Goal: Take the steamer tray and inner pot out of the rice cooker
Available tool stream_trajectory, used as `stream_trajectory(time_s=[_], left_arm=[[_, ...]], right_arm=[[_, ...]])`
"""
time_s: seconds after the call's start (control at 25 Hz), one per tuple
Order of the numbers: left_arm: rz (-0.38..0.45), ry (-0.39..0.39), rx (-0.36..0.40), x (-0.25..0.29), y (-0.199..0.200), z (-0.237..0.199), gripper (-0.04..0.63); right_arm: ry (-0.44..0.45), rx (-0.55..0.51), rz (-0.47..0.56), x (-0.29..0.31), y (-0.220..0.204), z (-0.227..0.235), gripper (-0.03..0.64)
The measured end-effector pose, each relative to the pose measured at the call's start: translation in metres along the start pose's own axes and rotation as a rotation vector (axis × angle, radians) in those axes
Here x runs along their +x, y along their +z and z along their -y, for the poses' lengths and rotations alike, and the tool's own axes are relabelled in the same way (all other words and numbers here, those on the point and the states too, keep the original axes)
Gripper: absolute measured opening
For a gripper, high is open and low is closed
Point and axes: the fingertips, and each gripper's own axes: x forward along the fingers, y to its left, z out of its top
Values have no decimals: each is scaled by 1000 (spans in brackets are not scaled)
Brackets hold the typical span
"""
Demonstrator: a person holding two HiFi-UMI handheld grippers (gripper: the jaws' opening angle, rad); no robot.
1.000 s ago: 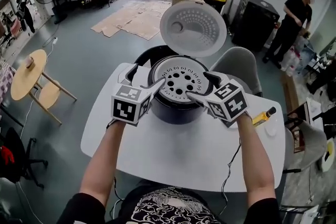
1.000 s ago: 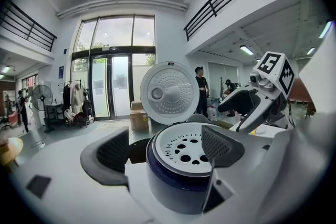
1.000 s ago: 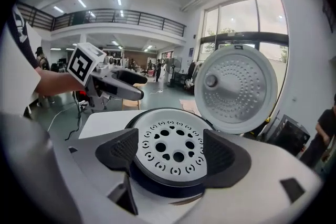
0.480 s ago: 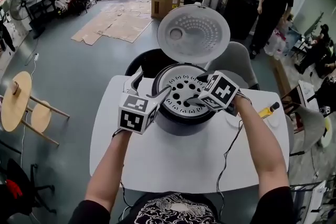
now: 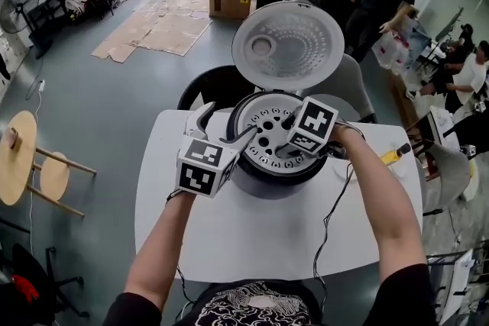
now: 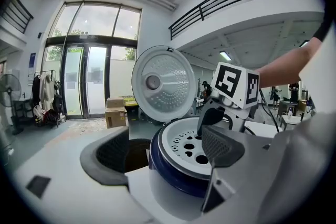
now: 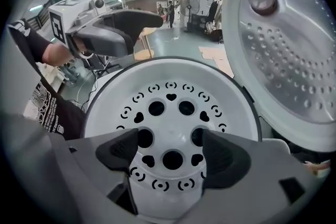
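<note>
While the lid [image 5: 287, 46] stands raised at the back, the white steamer tray [image 5: 263, 135] sits in the top of the rice cooker [image 5: 275, 181], on the far side of the white table [image 5: 252, 240]. Right gripper [image 5: 285, 137] hangs over the tray's perforated middle, jaws released and spread, nothing clasped; contact with the tray cannot be told. Left gripper [image 5: 223, 127] at the cooker's left rim, jaws likewise parted: one over the tray's edge, the other outside the cooker wall, gripping nothing.
</note>
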Motion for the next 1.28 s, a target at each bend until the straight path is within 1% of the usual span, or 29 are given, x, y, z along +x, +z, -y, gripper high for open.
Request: stream_trajectory(time_s=[0.16, 0.32, 0.52, 0.56, 0.88, 1.08, 1.28], left_arm=[[-3, -6, -3, -6, -9, 2, 417], [-9, -9, -7, -12, -4, -5, 417], [-13, -13, -15, -17, -9, -11, 417], [-14, -14, -15, -17, -10, -9, 417], [-11, -24, -22, -25, -10, -7, 417], [8, -33, -21, -26, -6, 14, 417], [57, -44, -14, -43, 7, 21, 417]], right_arm=[[29, -3, -78, 9, -9, -6, 389], [48, 0, -134, 8, -6, -5, 375], [59, -6, -186, 16, -6, -6, 343], [62, -6, -189, 16, -7, -7, 332], [50, -5, -190, 5, -3, -11, 314], [13, 10, -147, -15, -9, -14, 310], [-38, 0, -131, -40, -4, -25, 310]])
